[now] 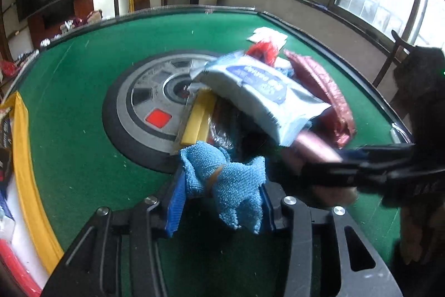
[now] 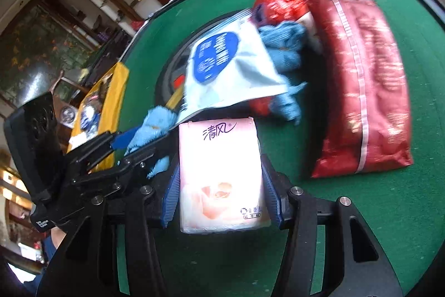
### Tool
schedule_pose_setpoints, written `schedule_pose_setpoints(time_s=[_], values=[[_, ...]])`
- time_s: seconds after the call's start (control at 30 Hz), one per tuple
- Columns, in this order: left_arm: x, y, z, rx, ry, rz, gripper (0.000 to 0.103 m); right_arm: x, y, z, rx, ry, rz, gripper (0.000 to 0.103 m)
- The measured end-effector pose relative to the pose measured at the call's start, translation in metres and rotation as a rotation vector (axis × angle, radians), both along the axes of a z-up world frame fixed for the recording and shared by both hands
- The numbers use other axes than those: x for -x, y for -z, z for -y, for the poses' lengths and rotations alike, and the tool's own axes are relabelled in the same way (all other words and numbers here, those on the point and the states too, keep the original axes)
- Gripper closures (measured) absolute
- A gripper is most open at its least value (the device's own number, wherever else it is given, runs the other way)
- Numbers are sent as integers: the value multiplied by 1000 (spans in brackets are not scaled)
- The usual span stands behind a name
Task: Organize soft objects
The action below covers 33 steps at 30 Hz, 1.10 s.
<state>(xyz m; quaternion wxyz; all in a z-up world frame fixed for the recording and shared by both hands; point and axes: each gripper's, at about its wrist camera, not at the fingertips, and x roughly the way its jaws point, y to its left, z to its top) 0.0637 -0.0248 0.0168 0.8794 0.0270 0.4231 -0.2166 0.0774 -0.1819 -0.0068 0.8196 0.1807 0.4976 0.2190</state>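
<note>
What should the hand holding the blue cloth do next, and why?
Probably lift the blue cloth up and away from the pile. The left gripper is pinched on it, yet the white and blue packet leans just over it, and the right gripper, gripping the pink tissue pack, crowds in beside it.

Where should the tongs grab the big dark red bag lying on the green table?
Probably across its narrow width near the closest short end, coming down from above. The dark red bag lies flat and long on the green table, with open felt on its right side. Its left side is crowded by the blue cloth and the white and blue pack.
</note>
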Motion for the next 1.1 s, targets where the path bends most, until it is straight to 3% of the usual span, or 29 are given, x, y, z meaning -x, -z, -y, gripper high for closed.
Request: schedule_pose_setpoints(time_s=[0.23,1.1], values=[[14,-23,-10,60,5,67,57,5,-7,-12,-44,-59,42,51],[18,-57,-54,194,-51,147,57,16,-17,-39,-77,-151,184,50]])
